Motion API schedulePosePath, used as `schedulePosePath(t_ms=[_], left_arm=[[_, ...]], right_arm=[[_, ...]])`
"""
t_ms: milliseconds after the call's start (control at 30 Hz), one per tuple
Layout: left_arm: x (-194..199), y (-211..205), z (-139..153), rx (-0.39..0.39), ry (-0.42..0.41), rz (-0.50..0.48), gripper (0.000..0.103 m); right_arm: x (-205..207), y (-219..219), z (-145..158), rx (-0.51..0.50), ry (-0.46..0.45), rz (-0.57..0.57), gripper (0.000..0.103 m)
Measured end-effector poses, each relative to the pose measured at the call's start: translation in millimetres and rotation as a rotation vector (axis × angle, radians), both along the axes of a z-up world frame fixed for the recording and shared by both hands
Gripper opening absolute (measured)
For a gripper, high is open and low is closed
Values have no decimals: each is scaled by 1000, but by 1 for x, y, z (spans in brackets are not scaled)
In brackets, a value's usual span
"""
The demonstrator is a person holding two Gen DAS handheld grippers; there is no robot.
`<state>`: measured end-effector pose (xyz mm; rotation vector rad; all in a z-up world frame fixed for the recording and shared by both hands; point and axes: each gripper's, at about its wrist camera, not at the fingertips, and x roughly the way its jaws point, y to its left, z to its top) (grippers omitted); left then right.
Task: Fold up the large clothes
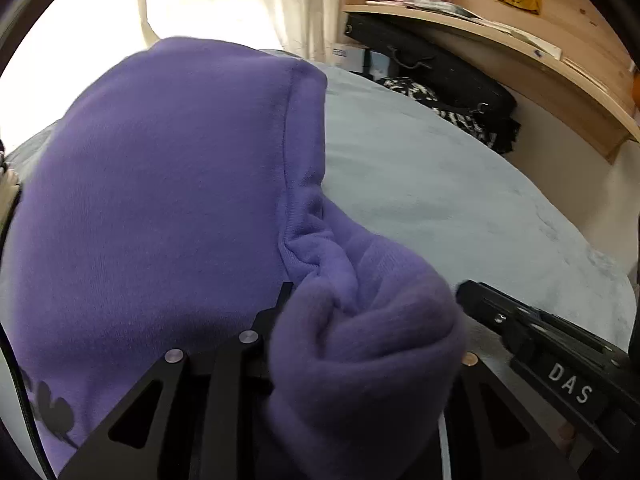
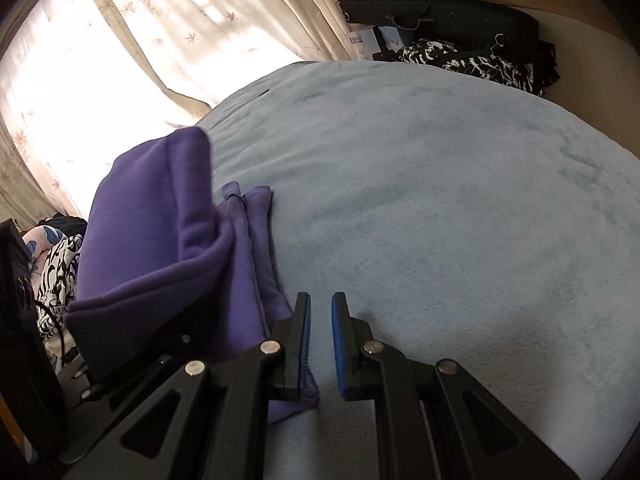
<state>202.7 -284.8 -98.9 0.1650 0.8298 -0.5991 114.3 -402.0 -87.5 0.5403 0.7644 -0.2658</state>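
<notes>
Currently the left gripper (image 1: 360, 344) clamps a bunched fold of the purple sweatshirt (image 1: 160, 184), lifting it over the grey bedspread (image 2: 440, 200). Right gripper (image 2: 320, 344) stands narrowly parted, empty, beside the sleeve. Next, judged: lay the fold flat. Far: curtain (image 2: 120, 40), wooden shelf (image 1: 520, 52).

Bed (image 2: 440, 184): covered by a pale blue-grey plush blanket, surface lightly rumpled. Lying on it: one purple sweatshirt (image 2: 256, 264), partly folded flat near the left side, a ribbed cuff showing at its far end; one black-and-white patterned garment (image 2: 480, 62), heaped at the far edge beside a black case (image 2: 440, 24), whose support cannot be told.
</notes>
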Motion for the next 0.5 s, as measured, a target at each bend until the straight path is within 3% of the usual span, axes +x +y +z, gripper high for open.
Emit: schedulePosePath(t_ms=[133, 200, 233, 300, 400, 500], left_arm=[[-12, -11, -10, 71, -70, -37, 26], [-14, -11, -3, 52, -58, -56, 47], [-14, -10, 1, 44, -51, -73, 65], [-16, -8, 9, 24, -39, -112, 82], [-22, -3, 21, 6, -81, -127, 86], [-26, 8, 29, -37, -61, -136, 87]], right_arm=[[3, -1, -5, 4, 21, 7, 10], [3, -2, -5, 12, 17, 10, 10], [1, -4, -3, 26, -5, 3, 10], [0, -6, 0, 34, -28, 2, 10], [-3, -7, 3, 46, -54, 1, 10], [-6, -8, 6, 63, -84, -3, 10]])
